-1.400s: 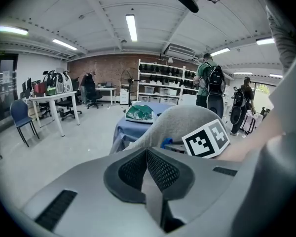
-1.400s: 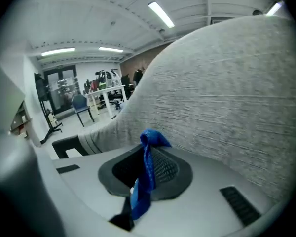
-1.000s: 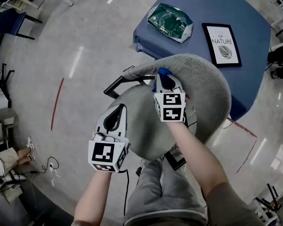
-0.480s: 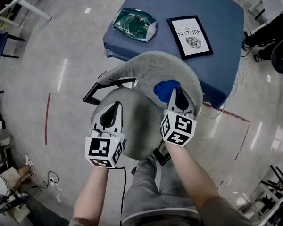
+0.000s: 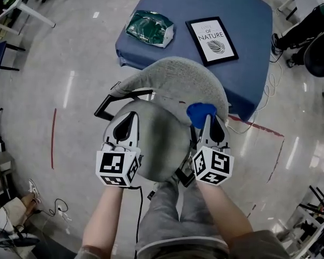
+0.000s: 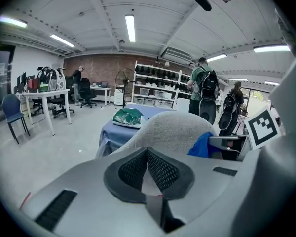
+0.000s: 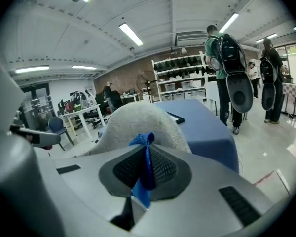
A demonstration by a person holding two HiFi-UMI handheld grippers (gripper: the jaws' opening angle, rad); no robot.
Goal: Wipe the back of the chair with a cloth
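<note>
My right gripper [image 5: 209,127] pinches the blue cloth [image 5: 200,112] by 1 bunched edge, at the right end of the grey chair back [image 5: 173,72], centre of the head view. Soft and limp, it should drag lightly, I judge. My left gripper [image 5: 124,129] is closed, empty.

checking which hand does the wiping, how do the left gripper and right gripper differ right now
The right gripper is shut on the blue cloth; the left gripper is shut with nothing between its jaws. The right gripper is at the right end of the chair back; the left gripper hangs over the left side of the seat, short of the back. Both carry marker cubes and point toward the chair back.
</note>
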